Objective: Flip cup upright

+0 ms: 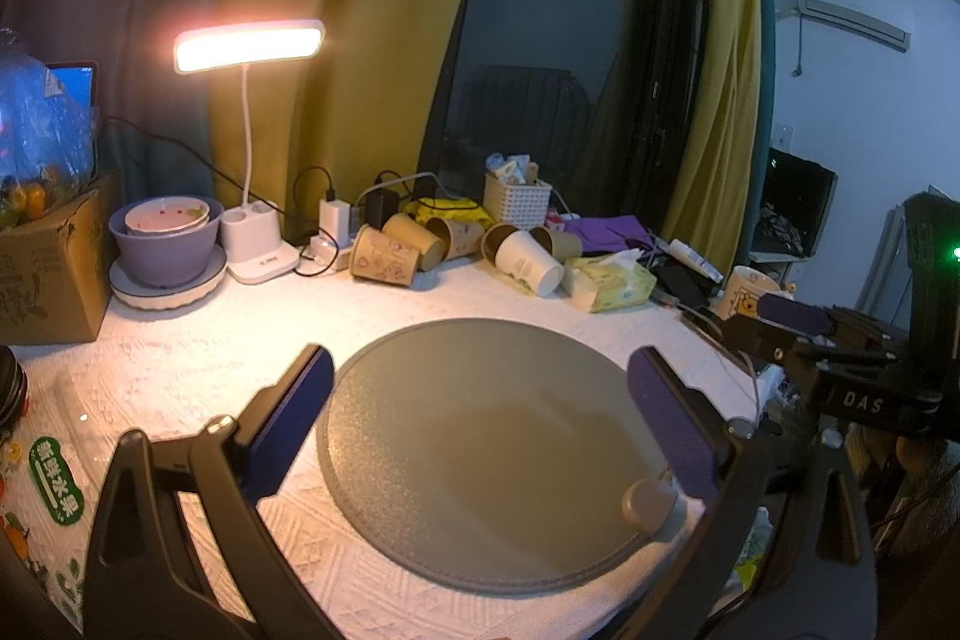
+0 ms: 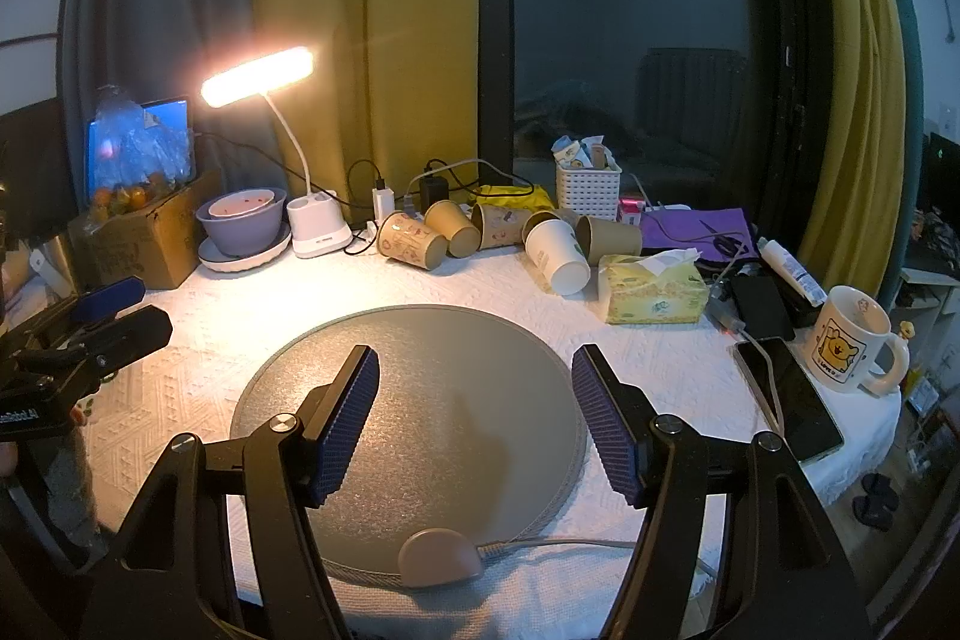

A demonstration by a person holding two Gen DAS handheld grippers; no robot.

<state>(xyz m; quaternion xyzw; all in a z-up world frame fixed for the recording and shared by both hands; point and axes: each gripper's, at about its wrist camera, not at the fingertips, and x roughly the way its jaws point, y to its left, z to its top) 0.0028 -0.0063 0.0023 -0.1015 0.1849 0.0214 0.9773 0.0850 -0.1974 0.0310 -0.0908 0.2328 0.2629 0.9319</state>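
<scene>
A round, grainy grey mat [image 2: 420,400] lies on the woven white cloth [image 2: 660,358]. My left gripper [image 1: 480,400] and right gripper [image 2: 474,418] hover above it, ribbed blue pads spread wide, empty. The white paper cup [image 2: 558,256] lies on its side among brown cups [image 2: 414,238] behind the mat.

Lit desk lamp [image 2: 258,83], yellow curtains [image 2: 366,28]
</scene>
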